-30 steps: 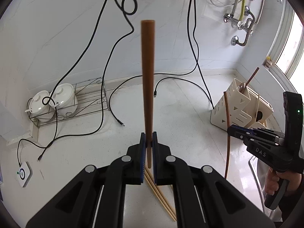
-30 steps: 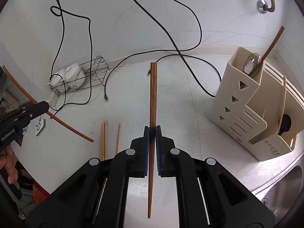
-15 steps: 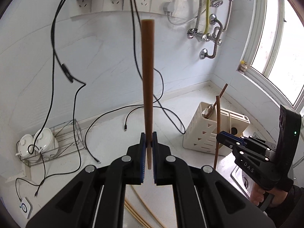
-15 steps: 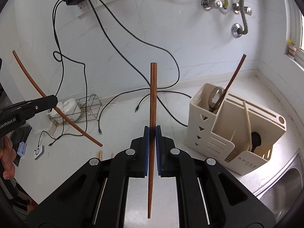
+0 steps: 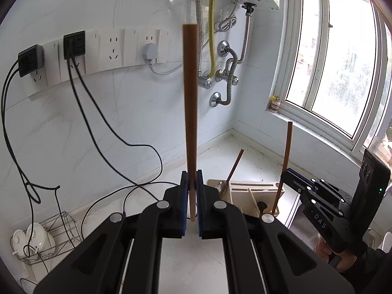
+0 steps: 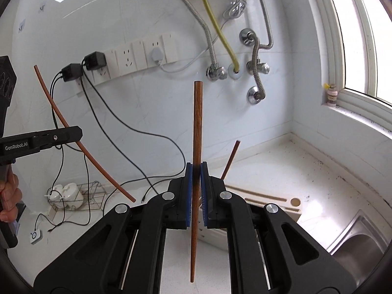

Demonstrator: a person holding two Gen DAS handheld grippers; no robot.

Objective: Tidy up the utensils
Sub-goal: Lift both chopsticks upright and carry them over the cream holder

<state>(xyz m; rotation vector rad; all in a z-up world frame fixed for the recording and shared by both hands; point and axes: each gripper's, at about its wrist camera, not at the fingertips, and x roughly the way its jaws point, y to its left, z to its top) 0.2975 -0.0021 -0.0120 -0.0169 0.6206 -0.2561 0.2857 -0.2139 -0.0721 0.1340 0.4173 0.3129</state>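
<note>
White marble-look wall (image 5: 137, 112) and the window (image 5: 343, 56) are closing in the corner, with the pale surface (image 6: 306, 171) running open between them above the sink (image 6: 355, 240). The beige utensil holder (image 5: 254, 191) is sitting near that corner, a brown chopstick leaning in it. The left tongs (image 5: 192, 196) are gripping a light-brown chopstick (image 5: 190, 112) near its lower end. The right tongs (image 6: 196, 191) are clenching a dark-brown chopstick (image 6: 197, 132) mid-length, above the holder.

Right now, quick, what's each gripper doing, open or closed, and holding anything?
Left gripper: closed on a brown chopstick.
Right gripper: closed on a dark brown chopstick.
</note>
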